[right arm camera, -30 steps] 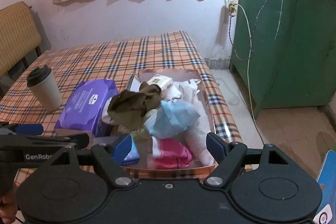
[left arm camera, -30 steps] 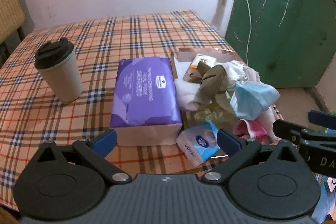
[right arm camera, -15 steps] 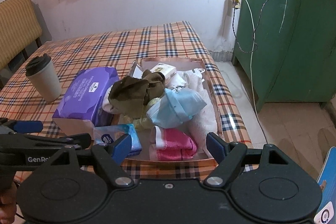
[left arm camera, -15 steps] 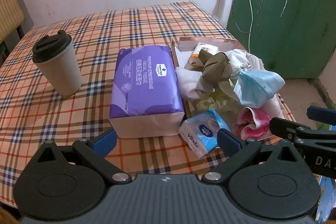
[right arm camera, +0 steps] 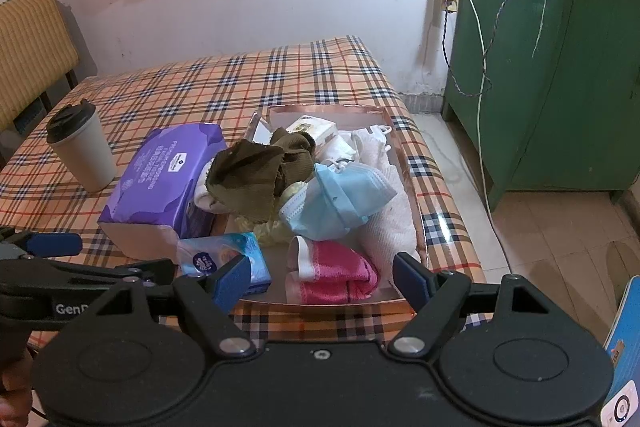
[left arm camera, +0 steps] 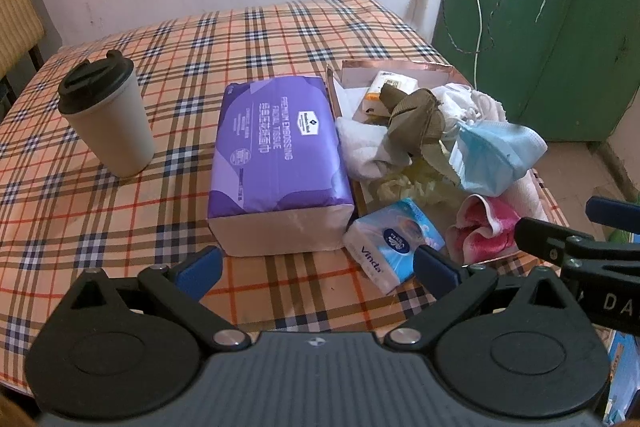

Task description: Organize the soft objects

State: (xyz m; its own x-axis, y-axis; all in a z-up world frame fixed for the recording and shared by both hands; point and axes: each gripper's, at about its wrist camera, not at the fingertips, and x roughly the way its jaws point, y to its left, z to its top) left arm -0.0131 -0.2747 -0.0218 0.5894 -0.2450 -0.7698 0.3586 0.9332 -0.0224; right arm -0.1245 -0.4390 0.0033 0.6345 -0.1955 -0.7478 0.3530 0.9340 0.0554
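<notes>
Contents of the copper-coloured tray (right arm camera: 412, 187), at the right near corner of the checked table (left arm camera: 120, 211): a pink cloth (right arm camera: 340, 273) at the near edge, a blue face mask (right arm camera: 340, 199) on top of the heap, an olive-brown rag (right arm camera: 256, 175) to its left, white towelling (right arm camera: 388, 223) beneath. A small blue tissue pack (left arm camera: 394, 239) sits at the tray's near left corner, apparently overhanging the rim. A purple tissue package (left arm camera: 276, 163) lies on the table just left of the tray.

Handling, as judged: all items are light, limp and compressible; none fragile. The cloths will bunch and drag neighbours, so a pinch on a raised fold or hem suits best. The mask is flimsy; its pleated body offers more to grip than the ear loops. The tissue packs have slick film and want a squeeze across the short side.

Left gripper (left arm camera: 316, 265): jaws wide apart, nothing between them; the purple package lies just beyond. Right gripper (right arm camera: 320, 277): jaws wide apart, holding nothing; the pink cloth lies just beyond the fingers, framed between them, with no contact seen.
</notes>
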